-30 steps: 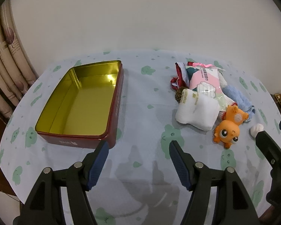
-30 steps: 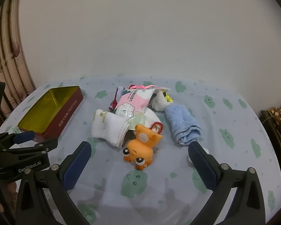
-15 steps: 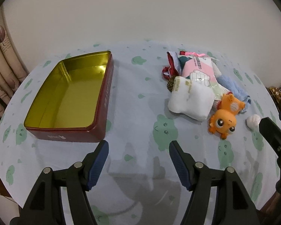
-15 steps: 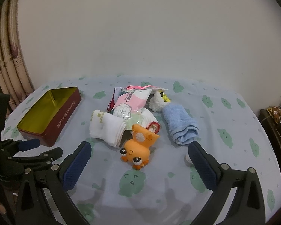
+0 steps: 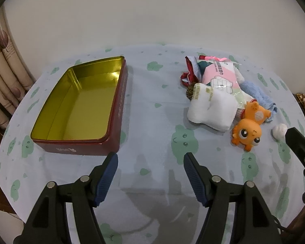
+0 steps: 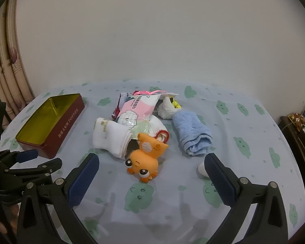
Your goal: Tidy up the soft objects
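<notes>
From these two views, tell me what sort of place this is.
Most likely a room in a home. A table is covered by a pale cloth printed with green cartoon shapes, patterned curtains hang at the left by a plain wall, and household soft things such as an orange toy lie on it.

Between the open tin (image 5: 85, 105) and the heap of soft things you have a wide bare strip of tablecloth (image 5: 152, 109) to pass through. The orange toy (image 6: 144, 160) and white sock (image 6: 109, 136) front the heap; the blue towel (image 6: 193, 134) flanks its right.
</notes>
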Available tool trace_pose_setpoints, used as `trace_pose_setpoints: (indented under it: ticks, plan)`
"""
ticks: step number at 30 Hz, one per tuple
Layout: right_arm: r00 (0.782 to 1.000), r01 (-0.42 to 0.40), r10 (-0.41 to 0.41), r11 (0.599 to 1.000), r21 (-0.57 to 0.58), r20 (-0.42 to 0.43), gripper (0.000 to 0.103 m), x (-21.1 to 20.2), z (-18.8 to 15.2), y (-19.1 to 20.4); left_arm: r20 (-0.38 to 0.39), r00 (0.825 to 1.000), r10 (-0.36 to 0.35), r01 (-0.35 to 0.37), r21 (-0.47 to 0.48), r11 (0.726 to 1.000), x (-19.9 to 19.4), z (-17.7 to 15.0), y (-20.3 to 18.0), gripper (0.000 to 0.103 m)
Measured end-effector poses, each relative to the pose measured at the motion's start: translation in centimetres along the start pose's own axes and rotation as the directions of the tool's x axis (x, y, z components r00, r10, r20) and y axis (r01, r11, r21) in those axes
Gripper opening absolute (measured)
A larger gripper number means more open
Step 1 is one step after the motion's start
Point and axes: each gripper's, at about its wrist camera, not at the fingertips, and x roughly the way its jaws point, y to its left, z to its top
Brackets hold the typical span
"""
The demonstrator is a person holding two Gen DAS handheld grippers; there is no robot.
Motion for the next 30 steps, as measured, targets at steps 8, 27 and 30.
trace_pose_setpoints:
  ticks: [8,27,30]
  plan:
    - [1.000,-0.007,0.007,1.000,0.007,-0.018,0.103,0.55,-0.17,-0.20,-0.010,1.000,0.006,-0.005,0.020,1.000,0.34,-0.21,-0.41,0.069]
    - [1.000,-0.020,0.020,1.000,-0.008,-0.016,0.103,0.65,-0.20,0.22,0.000,1.000,0.010,-0.010,0.015,1.000,0.23,-0.13,-0.38,0.069]
    - [1.000,-0.020,0.020,1.000,-0.007,-0.018,0.103,0.63,-0.26,0.20,-0.005,1.000,0.014,-0.013,0.015,1.000,0.36,-0.12,-0.34,0.069]
